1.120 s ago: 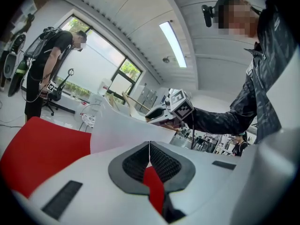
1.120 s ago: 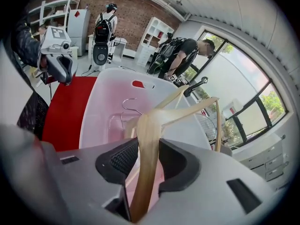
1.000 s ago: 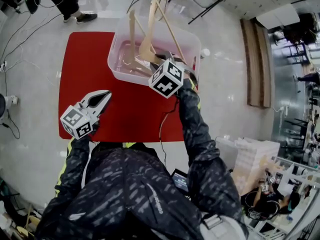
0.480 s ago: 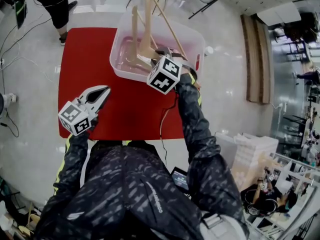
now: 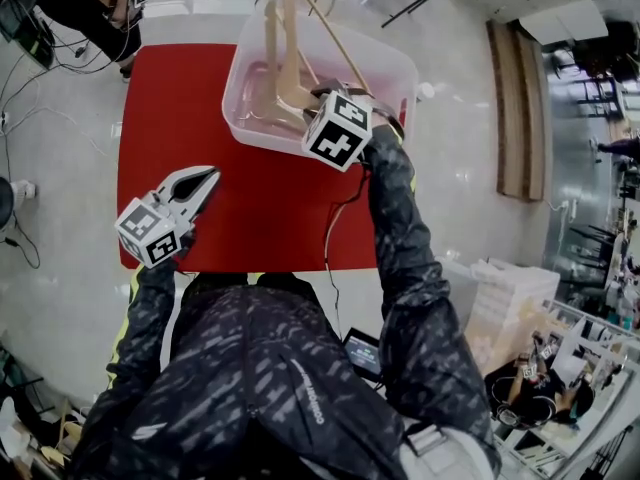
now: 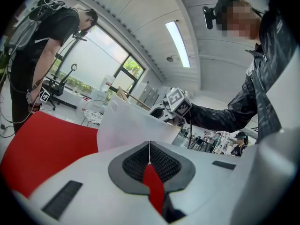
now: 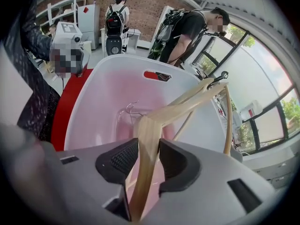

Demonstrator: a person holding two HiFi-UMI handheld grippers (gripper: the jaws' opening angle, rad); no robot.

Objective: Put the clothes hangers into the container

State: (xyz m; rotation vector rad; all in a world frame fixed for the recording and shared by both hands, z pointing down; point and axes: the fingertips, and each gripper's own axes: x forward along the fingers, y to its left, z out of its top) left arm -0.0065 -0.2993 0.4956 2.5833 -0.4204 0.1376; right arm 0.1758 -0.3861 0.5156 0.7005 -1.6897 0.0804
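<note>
Now the right tool [image 7: 149,159] clamps a wooden hanger [image 7: 180,108] over the container [image 7: 93,97]; the left tool [image 6: 150,157] sits closed.

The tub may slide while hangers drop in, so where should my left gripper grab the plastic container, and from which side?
Probably its near-left rim. The container has a thin upright wall that open jaws can straddle from above. That corner lies nearest the left gripper, which is shut and empty, and it is clear of the right gripper holding the wooden hanger.
</note>
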